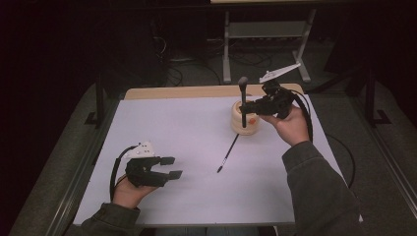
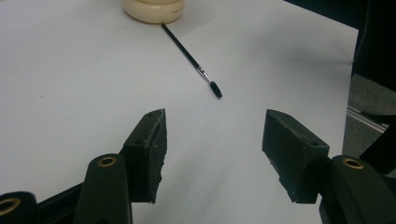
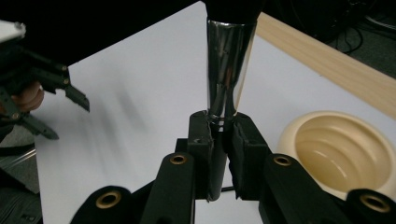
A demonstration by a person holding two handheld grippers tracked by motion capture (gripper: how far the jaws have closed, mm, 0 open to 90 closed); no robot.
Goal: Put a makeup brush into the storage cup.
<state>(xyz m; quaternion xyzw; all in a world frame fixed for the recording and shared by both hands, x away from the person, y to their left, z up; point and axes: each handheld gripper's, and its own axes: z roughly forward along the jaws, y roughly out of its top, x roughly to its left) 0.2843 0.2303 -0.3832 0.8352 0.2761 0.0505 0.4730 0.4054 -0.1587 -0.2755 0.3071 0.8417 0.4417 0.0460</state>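
My right gripper (image 1: 245, 106) (image 3: 223, 128) is shut on a thick brush (image 1: 243, 84) with a shiny metal ferrule (image 3: 229, 65), held upright just above and beside a cream round holder (image 1: 245, 126) (image 3: 337, 149). The holder's inside looks hollow and ribbed. A thin black paintbrush (image 1: 228, 153) (image 2: 189, 56) lies flat on the white table cover, its bristles toward me, its far end by the holder (image 2: 154, 9). My left gripper (image 1: 171, 167) (image 2: 215, 133) rests low at the front left, open, with nothing between its jaws.
A white sheet (image 1: 187, 142) covers the table, with a wooden strip (image 1: 196, 92) (image 3: 327, 65) bare along the far edge. Beyond it stand a metal frame (image 1: 265, 30) and cables on a dark floor. A black cable (image 1: 347, 162) trails off the right side.
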